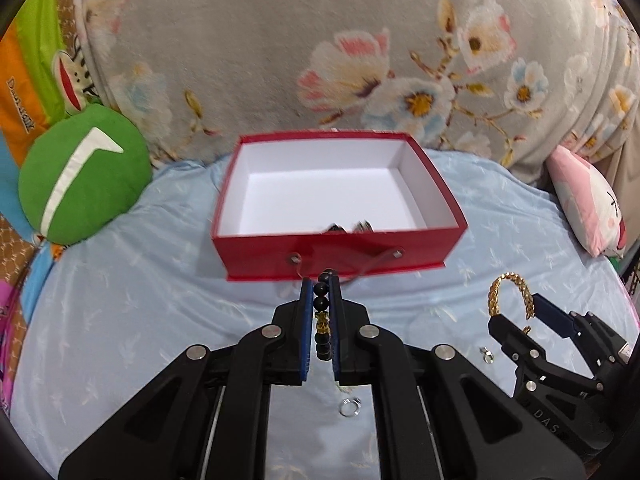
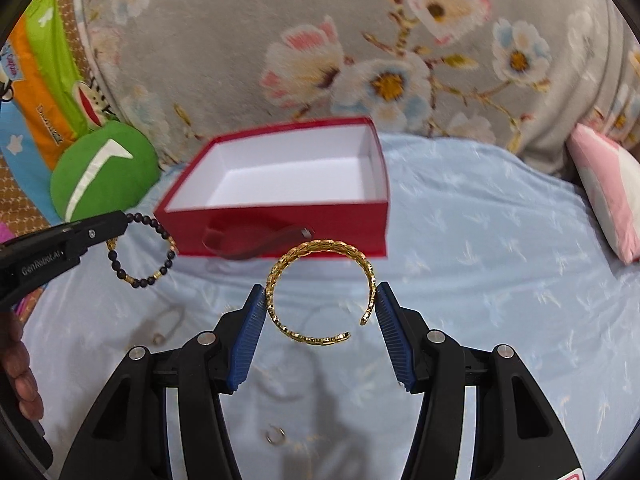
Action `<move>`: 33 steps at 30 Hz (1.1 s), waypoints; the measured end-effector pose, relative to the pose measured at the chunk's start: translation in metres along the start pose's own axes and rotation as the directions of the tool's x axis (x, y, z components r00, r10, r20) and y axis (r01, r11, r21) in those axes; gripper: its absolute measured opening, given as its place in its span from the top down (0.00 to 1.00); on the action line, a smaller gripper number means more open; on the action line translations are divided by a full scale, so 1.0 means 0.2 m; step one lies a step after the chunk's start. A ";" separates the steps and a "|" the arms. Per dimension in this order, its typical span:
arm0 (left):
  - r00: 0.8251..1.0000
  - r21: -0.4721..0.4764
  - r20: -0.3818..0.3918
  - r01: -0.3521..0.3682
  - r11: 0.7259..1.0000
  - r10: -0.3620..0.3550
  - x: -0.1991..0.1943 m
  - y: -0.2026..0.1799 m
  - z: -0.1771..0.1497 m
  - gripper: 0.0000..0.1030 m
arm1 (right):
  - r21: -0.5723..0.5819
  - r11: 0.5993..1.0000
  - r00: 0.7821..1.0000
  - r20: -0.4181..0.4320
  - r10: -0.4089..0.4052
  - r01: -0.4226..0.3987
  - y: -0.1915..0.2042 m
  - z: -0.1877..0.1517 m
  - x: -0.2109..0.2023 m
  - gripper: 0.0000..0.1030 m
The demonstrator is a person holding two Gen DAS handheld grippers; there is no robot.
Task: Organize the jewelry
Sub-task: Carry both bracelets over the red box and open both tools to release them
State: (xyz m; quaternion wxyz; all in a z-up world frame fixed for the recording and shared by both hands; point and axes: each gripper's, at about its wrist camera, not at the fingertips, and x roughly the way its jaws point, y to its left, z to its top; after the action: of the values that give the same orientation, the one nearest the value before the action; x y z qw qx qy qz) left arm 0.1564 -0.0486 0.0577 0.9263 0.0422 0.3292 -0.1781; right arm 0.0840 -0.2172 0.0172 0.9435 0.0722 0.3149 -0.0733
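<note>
Left gripper (image 1: 322,288) tilts down over the bed (image 1: 160,300), fingers nearly shut on the black bead bracelet (image 1: 323,320). Right gripper (image 2: 320,304) alongside, fingers half-open clamping the gold bangle (image 2: 320,292), both just short of the red box (image 1: 340,248).

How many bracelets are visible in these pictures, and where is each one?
2. The black beaded bracelet with gold beads is clamped in the left tongs. The gold chain-pattern open bangle is held between the right tongs. Dark items inside the red cardboard box may hide more.

"GenRobot.AI" on the left gripper (image 2: 124,224); "DAS" on the right gripper (image 1: 516,312).
</note>
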 end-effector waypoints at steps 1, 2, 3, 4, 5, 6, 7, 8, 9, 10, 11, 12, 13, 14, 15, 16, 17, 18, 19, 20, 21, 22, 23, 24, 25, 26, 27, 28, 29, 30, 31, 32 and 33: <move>1.000 -0.001 0.011 -0.007 1.000 0.007 -0.01 0.02 0.03 0.93 | -0.009 1.000 1.000 0.015 0.003 -0.003 0.02 0.03 0.00 0.47; 1.000 -0.002 0.019 -0.012 1.000 0.012 -0.02 0.03 0.04 0.94 | -0.018 1.000 0.999 0.031 0.007 -0.006 0.04 0.07 -0.01 0.47; 0.999 -0.005 0.029 -0.020 1.000 0.020 -0.02 0.04 0.06 0.93 | -0.024 1.000 0.999 0.042 0.011 -0.010 0.05 0.10 -0.01 0.47; 0.999 -0.007 0.038 -0.026 1.000 0.026 -0.02 0.05 0.09 0.93 | -0.030 0.999 0.998 0.052 0.017 -0.015 0.06 0.13 -0.01 0.47; 0.998 -0.010 0.048 -0.033 0.999 0.033 -0.02 0.06 0.12 0.93 | -0.036 0.999 0.998 0.063 0.020 -0.018 0.08 0.16 0.00 0.47; 0.998 -0.013 0.053 -0.039 0.999 0.040 -0.02 0.07 0.14 0.93 | -0.044 0.999 0.997 0.075 0.022 -0.019 0.09 0.20 0.00 0.47; 0.997 -0.016 0.060 -0.043 0.999 0.044 -0.01 0.08 0.16 0.93 | -0.052 0.999 0.996 0.086 0.022 -0.017 0.10 0.22 0.00 0.47; 0.996 -0.020 0.068 -0.048 0.999 0.049 -0.01 0.09 0.19 0.93 | -0.057 0.998 0.995 0.097 0.021 -0.015 0.10 0.25 0.00 0.47; 0.996 -0.024 0.075 -0.053 0.998 0.055 0.00 0.10 0.21 0.93 | -0.061 0.998 0.994 0.108 0.021 -0.015 0.11 0.29 0.01 0.47; 0.995 -0.026 0.082 -0.058 0.998 0.060 0.01 0.10 0.23 0.93 | -0.061 0.998 0.993 0.116 0.023 -0.016 0.11 0.32 0.02 0.47; 0.993 -0.028 0.092 -0.067 0.997 0.069 0.02 0.11 0.27 0.93 | -0.059 0.998 0.992 0.122 0.027 -0.020 0.11 0.35 0.02 0.47; 0.993 -0.029 0.096 -0.072 0.997 0.074 0.03 0.12 0.29 0.93 | -0.056 0.998 0.991 0.129 0.031 -0.024 0.10 0.39 0.04 0.47; 0.992 -0.030 0.101 -0.076 0.997 0.079 0.04 0.13 0.31 0.93 | -0.056 0.998 0.990 0.134 0.032 -0.025 0.10 0.41 0.05 0.47; 0.991 -0.030 0.108 -0.082 0.996 0.084 0.06 0.13 0.34 0.93 | -0.057 0.998 0.990 0.139 0.031 -0.023 0.10 0.44 0.07 0.47; 0.989 -0.028 0.115 -0.088 0.996 0.091 0.07 0.13 0.37 0.93 | -0.060 0.998 0.989 0.144 0.028 -0.020 0.10 0.47 0.09 0.47; 0.988 -0.027 0.122 -0.093 0.995 0.096 0.08 0.14 0.39 0.93 | -0.063 0.998 0.989 0.148 0.027 -0.018 0.10 0.50 0.10 0.47; 0.986 -0.026 0.130 -0.099 0.995 0.101 0.10 0.14 0.42 0.93 | -0.063 0.998 0.988 0.151 0.026 -0.016 0.10 0.52 0.12 0.47; 0.986 -0.026 0.134 -0.101 0.995 0.104 0.12 0.14 0.44 0.93 | -0.062 0.998 0.988 0.152 0.027 -0.018 0.10 0.56 0.15 0.47; 0.985 -0.026 0.139 -0.104 0.994 0.107 0.13 0.14 0.47 0.93 | -0.059 0.998 0.988 0.153 0.029 -0.021 0.10 0.58 0.17 0.47; 0.983 -0.027 0.143 -0.108 0.994 0.111 0.16 0.14 0.50 0.93 | -0.057 0.998 0.988 0.153 0.032 -0.023 0.10 0.61 0.20 0.47; 0.983 -0.029 0.146 -0.109 0.994 0.112 0.17 0.14 0.52 0.93 | -0.056 0.998 0.988 0.153 0.031 -0.023 0.09 0.63 0.22 0.47; 0.982 -0.030 0.147 -0.111 0.993 0.115 0.20 0.15 0.54 0.93 | -0.057 0.998 0.988 0.154 0.028 -0.019 0.09 0.66 0.25 0.47; 0.982 -0.032 0.149 -0.114 0.993 0.118 0.22 0.14 0.56 0.93 | -0.059 0.998 0.988 0.154 0.025 -0.016 0.09 0.68 0.27 0.47; 0.982 -0.033 0.150 -0.115 0.993 0.119 0.24 0.14 0.58 0.93 | -0.059 0.998 0.988 0.151 0.022 -0.013 0.08 0.70 0.30 0.47; 0.981 -0.034 0.150 -0.117 0.993 0.121 0.27 0.14 0.59 0.93 | -0.058 0.998 0.989 0.148 0.022 -0.013 0.08 0.72 0.33 0.47; 0.982 -0.035 0.147 -0.118 0.992 0.122 0.30 0.14 0.61 0.93 | -0.056 0.998 0.989 0.145 0.022 -0.014 0.08 0.73 0.35 0.47; 0.982 -0.036 0.145 -0.120 0.992 0.124 0.32 0.14 0.63 0.93 | -0.054 0.998 0.990 0.141 0.022 -0.014 0.08 0.75 0.38 0.47; 0.982 -0.038 0.142 -0.121 0.992 0.125 0.35 0.14 0.65 0.93 | -0.053 0.999 0.990 0.137 0.021 -0.013 0.07 0.76 0.41 0.47; 0.982 -0.040 0.141 -0.121 0.992 0.126 0.37 0.14 0.65 0.93 | -0.053 0.999 0.991 0.133 0.019 -0.012 0.07 0.77 0.44 0.47; 0.982 -0.041 0.139 -0.123 0.992 0.128 0.40 0.13 0.66 0.93 | -0.052 0.999 0.992 0.129 0.017 -0.010 0.07 0.78 0.46 0.47; 0.982 -0.043 0.137 -0.125 0.991 0.130 0.42 0.13 0.67 0.93 | -0.052 0.999 0.992 0.124 0.015 -0.009 0.07 0.78 0.49 0.47; 0.982 -0.043 0.134 -0.129 0.991 0.133 0.45 0.13 0.68 0.93 | -0.050 0.999 0.993 0.118 0.014 -0.008 0.06 0.79 0.52 0.47; 0.982 -0.044 0.132 -0.131 0.990 0.136 0.46 0.13 0.68 0.93 | -0.049 0.999 0.993 0.113 0.013 -0.008 0.06 0.79 0.54 0.47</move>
State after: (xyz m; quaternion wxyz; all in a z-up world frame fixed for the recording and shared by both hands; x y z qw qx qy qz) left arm 0.3141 -0.0789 0.1053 0.9569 0.0358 0.2655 -0.1124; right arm 0.2637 -0.2439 0.0782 0.9617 0.0467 0.2621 -0.0647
